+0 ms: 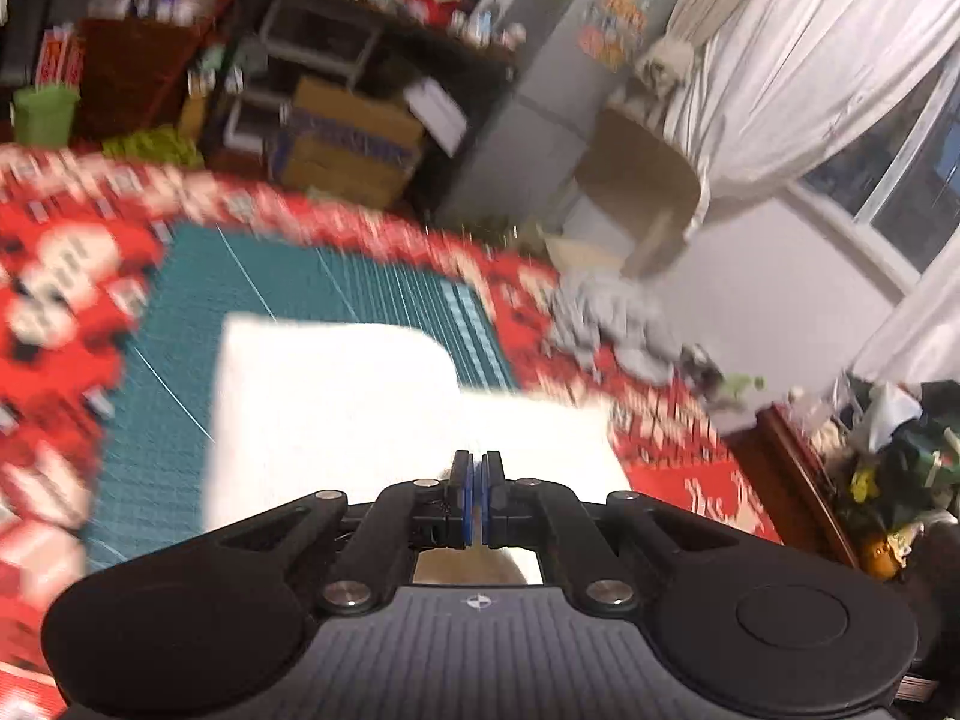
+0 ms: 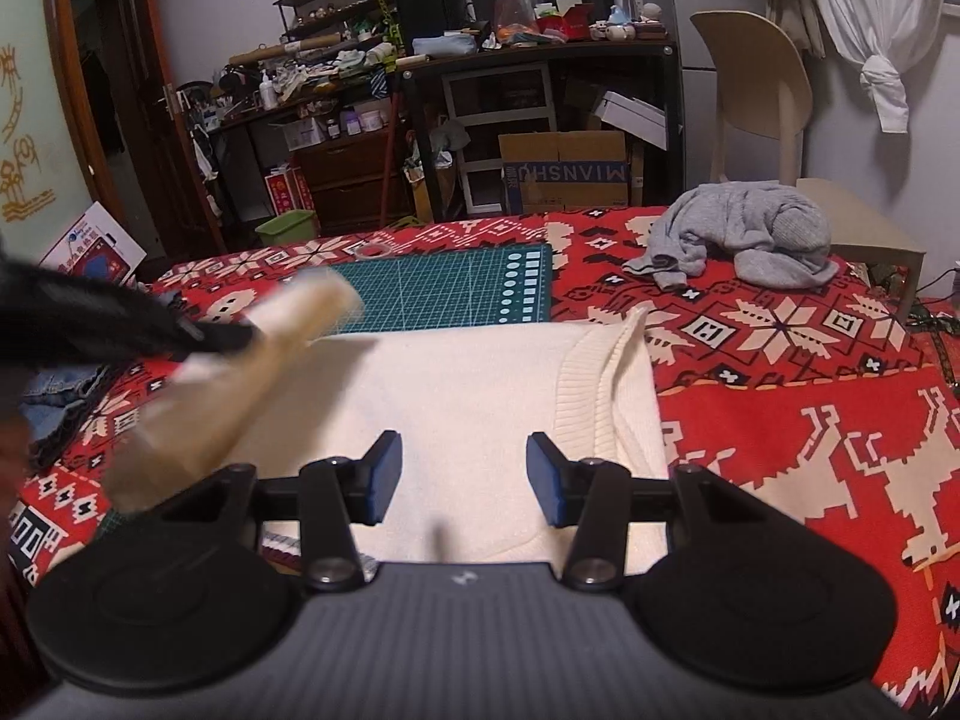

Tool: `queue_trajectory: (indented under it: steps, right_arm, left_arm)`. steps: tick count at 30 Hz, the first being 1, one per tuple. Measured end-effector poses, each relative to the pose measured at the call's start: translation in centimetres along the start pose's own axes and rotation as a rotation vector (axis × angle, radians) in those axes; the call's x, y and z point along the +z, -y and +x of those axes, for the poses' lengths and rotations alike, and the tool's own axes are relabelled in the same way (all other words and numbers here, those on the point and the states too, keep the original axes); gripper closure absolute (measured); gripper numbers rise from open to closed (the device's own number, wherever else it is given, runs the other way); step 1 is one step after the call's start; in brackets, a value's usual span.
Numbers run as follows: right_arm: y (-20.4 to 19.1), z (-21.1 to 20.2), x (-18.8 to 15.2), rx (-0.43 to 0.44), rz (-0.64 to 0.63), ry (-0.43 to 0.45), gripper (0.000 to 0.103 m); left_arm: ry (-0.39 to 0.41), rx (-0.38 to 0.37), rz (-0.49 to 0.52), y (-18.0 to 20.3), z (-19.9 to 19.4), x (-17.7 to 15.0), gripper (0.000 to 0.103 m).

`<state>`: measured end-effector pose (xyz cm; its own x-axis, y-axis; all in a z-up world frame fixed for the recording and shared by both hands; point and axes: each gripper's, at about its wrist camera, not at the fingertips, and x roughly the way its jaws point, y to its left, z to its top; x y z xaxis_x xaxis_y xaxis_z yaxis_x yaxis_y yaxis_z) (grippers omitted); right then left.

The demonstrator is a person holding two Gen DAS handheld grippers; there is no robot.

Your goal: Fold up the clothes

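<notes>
Right of the cream sweater (image 2: 468, 396), the red patterned cloth (image 2: 810, 396) lies bare. The grey garment (image 2: 744, 237) blocks the far right; a lifted sleeve (image 2: 252, 384) crosses the left.

We see the sweater (image 2: 480, 396) lying near on the worktop (image 2: 780, 396), its far edge over the cutting mat (image 2: 444, 288). Far right lies a crumpled garment (image 2: 744, 240), with a chair (image 2: 756, 84) behind it, and shelves (image 2: 372, 96), perhaps, far left.

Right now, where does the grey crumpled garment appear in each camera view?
Left wrist view: grey garment right of centre, blurred, on the red cloth's far edge.
Right wrist view: grey garment upper right, on the red cloth.
Shared landmark: green cutting mat, left of the garment in both.
</notes>
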<state>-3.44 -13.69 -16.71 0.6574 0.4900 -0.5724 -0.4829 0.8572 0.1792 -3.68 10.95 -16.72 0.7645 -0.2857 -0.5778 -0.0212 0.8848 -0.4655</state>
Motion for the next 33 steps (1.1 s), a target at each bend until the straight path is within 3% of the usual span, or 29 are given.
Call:
queue_trajectory:
  steps: [4,7,8,10,11,15,22,23,26,31,32,33]
  right_arm:
    - [-0.3,0.1,0.1,0.005,0.0,-0.003,0.053]
    - [-0.7,0.4,0.3,0.02,0.003,-0.006,0.053]
    - [-1.0,0.6,0.3,0.029,0.006,-0.009,0.053]
    - [-1.5,1.1,0.4,0.048,0.01,-0.015,0.053]
    - [-1.9,1.3,0.5,0.059,0.011,-0.017,0.053]
    - [-3.3,2.4,0.7,0.111,0.019,-0.031,0.053]
    - [-5.4,5.2,0.0,0.159,0.05,-0.118,0.055]
    - [-5.5,5.6,-0.1,0.164,0.061,-0.132,0.056]
    - [-5.7,6.6,-0.5,0.168,0.074,-0.161,0.074]
    - [-6.6,7.3,-1.0,0.159,0.057,-0.187,0.081]
    - [-6.8,7.3,-1.1,0.157,0.048,-0.188,0.091]
    - [-7.1,7.2,-1.1,0.155,0.04,-0.189,0.095]
  left_arm:
    - [-0.065,0.028,-0.038,-0.5,3.7,-2.2,0.1]
    - [-0.042,-0.023,-0.099,-1.4,3.0,-2.5,0.098]
    - [-0.04,-0.042,-0.116,-1.6,2.6,-2.5,0.096]
    - [-0.026,-0.077,-0.134,-1.8,1.3,-2.5,0.081]
    - [-0.015,-0.085,-0.134,-1.9,0.5,-2.4,0.08]
    - [0.012,-0.083,-0.139,-2.9,-2.9,-2.2,0.08]
    - [0.031,-0.003,-0.148,-6.5,-5.9,-2.7,0.095]
    - [0.03,-0.005,-0.148,-6.9,-6.1,-2.9,0.095]
    - [0.025,-0.013,-0.122,-7.2,-6.1,-3.3,0.096]
    - [0.001,0.005,-0.057,-6.9,-5.4,-3.6,0.096]
    - [-0.006,0.011,-0.056,-7.0,-5.2,-3.7,0.096]
    - [-0.013,0.017,-0.054,-7.2,-5.0,-3.8,0.096]
